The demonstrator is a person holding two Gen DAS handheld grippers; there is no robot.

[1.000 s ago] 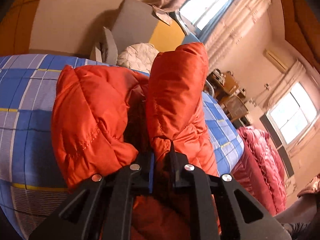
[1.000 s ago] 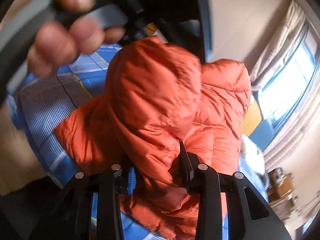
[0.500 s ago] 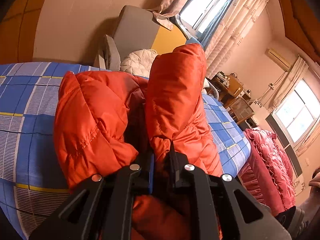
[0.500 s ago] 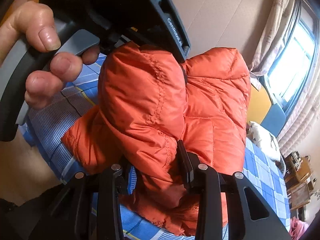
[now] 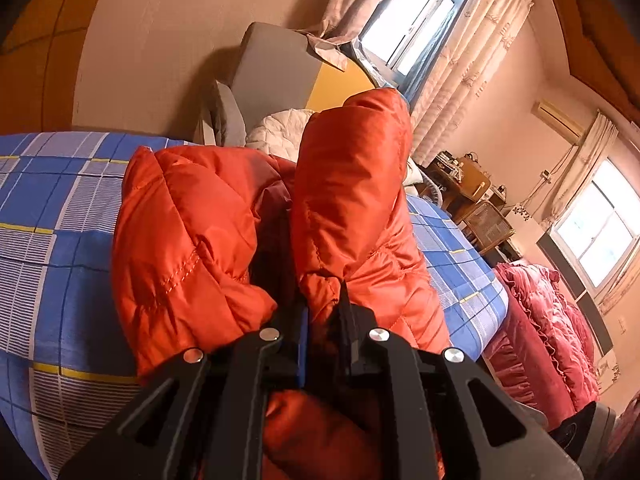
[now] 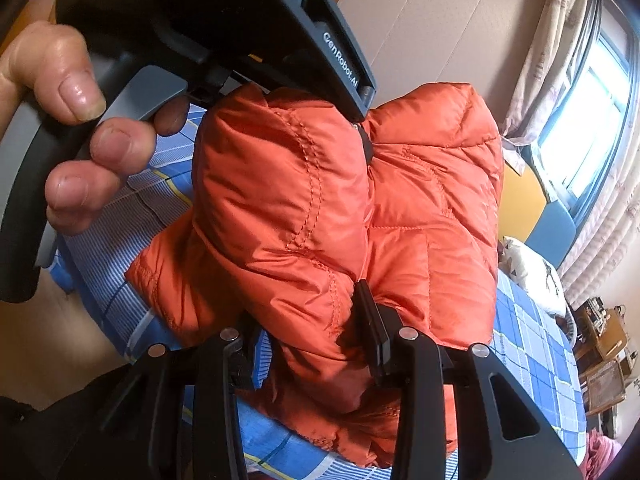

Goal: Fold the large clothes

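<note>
An orange quilted puffer jacket [image 5: 188, 240] lies bunched on a blue checked bedsheet [image 5: 52, 216]. My left gripper [image 5: 322, 304] is shut on a thin fold of the jacket, which rises in a puffed column just beyond the jaws. In the right wrist view the same jacket [image 6: 432, 216] fills the middle. My right gripper [image 6: 312, 320] is shut on a thick wad of it, the jaws pressing in from both sides. The other hand-held gripper body [image 6: 248, 28] and a person's fingers [image 6: 84, 152] sit at the upper left, right above the jacket.
A grey and yellow headboard cushion [image 5: 280, 72] and a white pillow [image 5: 280, 132] stand at the bed's far end. Curtained windows [image 5: 404, 20] lie behind. A red quilt [image 5: 552, 332] hangs at the bed's right side, with wooden furniture [image 5: 472, 196] beyond.
The left hand and its gripper body have shifted up and left in the right wrist view, uncovering more of the jacket. Both grips hold the same folds; the left view tilted slightly.
</note>
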